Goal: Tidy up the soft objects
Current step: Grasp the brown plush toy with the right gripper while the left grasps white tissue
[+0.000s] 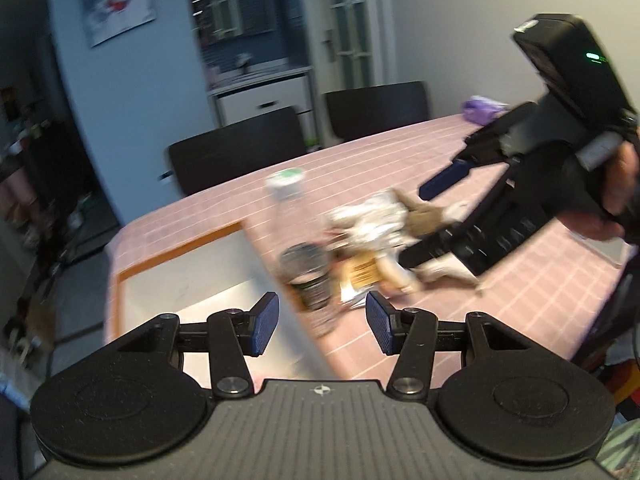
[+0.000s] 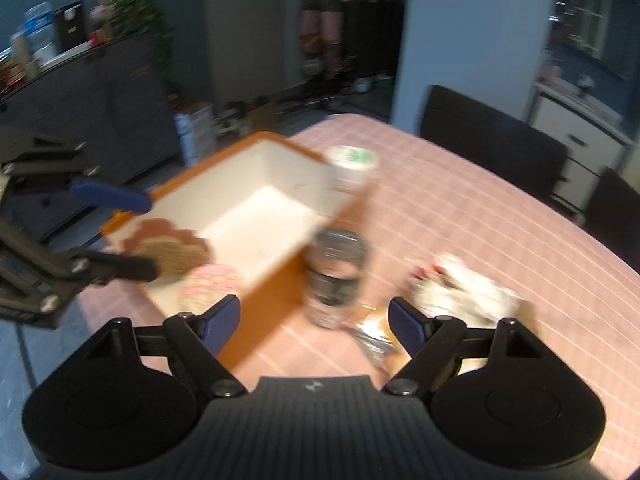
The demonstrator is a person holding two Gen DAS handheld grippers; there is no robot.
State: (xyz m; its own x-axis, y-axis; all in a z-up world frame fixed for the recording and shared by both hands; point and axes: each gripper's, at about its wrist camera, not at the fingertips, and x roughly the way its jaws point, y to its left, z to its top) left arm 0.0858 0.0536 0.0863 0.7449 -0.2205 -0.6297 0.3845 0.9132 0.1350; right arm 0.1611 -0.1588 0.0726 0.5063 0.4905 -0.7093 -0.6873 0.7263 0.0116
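A white bin with an orange rim (image 2: 280,142) stands on the pink checked tablecloth. A brown and red plush (image 2: 168,248) and a pink soft item (image 2: 208,284) lie at its near corner. My left gripper (image 1: 322,326) hovers open over the bin's edge, nothing between its blue pads. In the right wrist view, its lower finger (image 2: 128,268) ends right beside the brown plush. A blurred heap of white and tan soft toys (image 1: 376,220) lies right of the bin. My right gripper (image 2: 314,322) is open and empty above the table, close over that heap (image 2: 468,292).
A clear bottle with a dark label (image 2: 336,272) and a white and green cap (image 2: 352,160) stands against the bin. A yellowish packet (image 2: 372,332) lies by it. A purple item (image 1: 480,108) sits far along the table. Dark chairs (image 1: 240,148) line the far side.
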